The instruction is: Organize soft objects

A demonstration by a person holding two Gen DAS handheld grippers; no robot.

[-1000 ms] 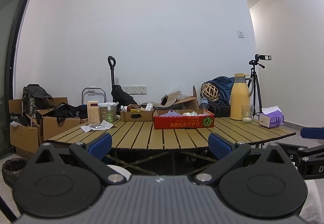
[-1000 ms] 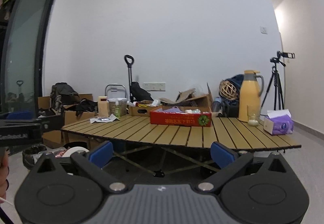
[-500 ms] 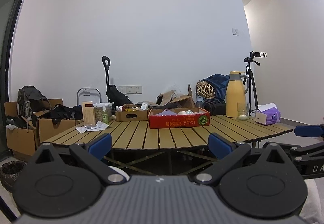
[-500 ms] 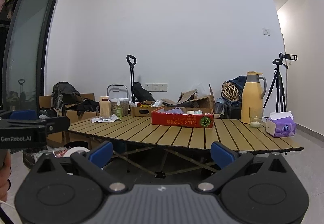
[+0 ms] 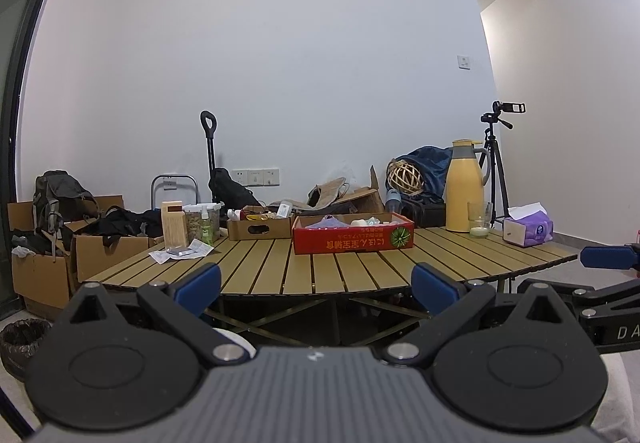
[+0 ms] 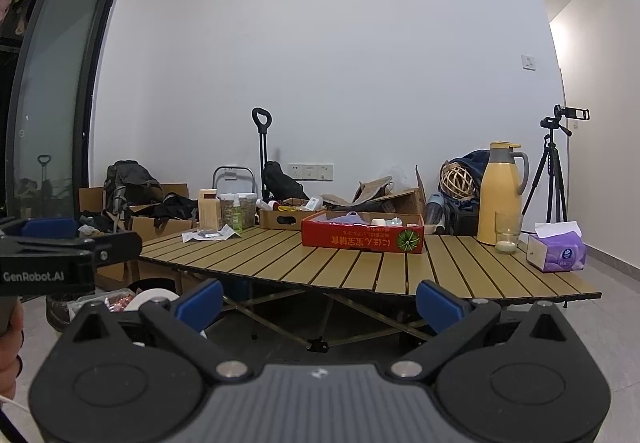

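Observation:
A red cardboard box (image 5: 353,239) (image 6: 362,236) sits near the middle of a slatted wooden table (image 5: 280,275) (image 6: 360,271); soft purple and pale items poke above its rim. My left gripper (image 5: 316,289) hovers open and empty short of the table's near edge. My right gripper (image 6: 318,301) is open too, holding nothing, also in front of the table. Each gripper shows at the edge of the other's view. A purple tissue pack (image 5: 528,231) (image 6: 557,253) lies at the table's right end.
A yellow thermos (image 5: 464,187) (image 6: 502,193) and a glass (image 6: 508,237) stand at the back right. A small brown box (image 5: 260,227), bottles and papers (image 5: 180,253) sit at the back left. Cardboard boxes, bags, a bin (image 5: 22,339) and a tripod (image 6: 550,171) ring the table.
Both grippers have shifted slightly, so the table now sits a little nearer and lower in the views. Their fingers stay open.

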